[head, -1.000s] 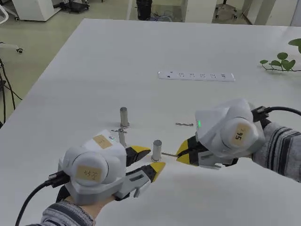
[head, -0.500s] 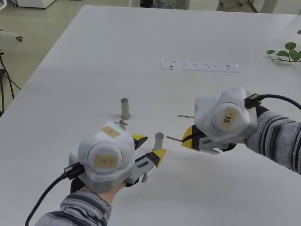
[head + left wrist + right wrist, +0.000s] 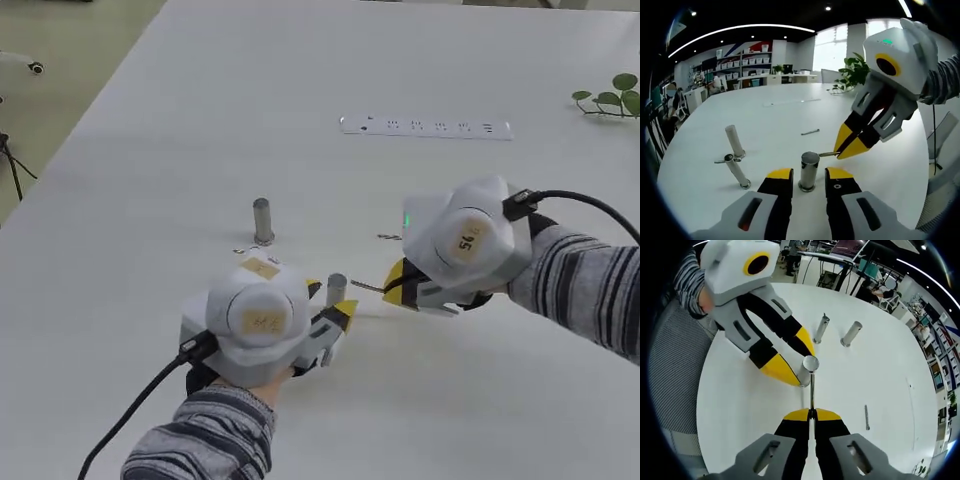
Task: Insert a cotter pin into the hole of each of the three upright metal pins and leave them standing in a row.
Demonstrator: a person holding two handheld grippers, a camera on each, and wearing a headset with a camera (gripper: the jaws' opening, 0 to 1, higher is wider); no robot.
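Right tool (image 3: 811, 413) pinches the cotter pin (image 3: 811, 390), which we aim lengthwise at 12 o'clock toward the metal pin (image 3: 807, 371). Left tool (image 3: 809, 176), parted, flanks it.

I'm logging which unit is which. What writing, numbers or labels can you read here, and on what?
"56", second digit unsure: tan sticker on the right gripper.
Two handwritten digits, too blurred to read: rear sticker on the left gripper.
Blurred beyond reading: top sticker on that gripper.
Nothing legible: power strip.
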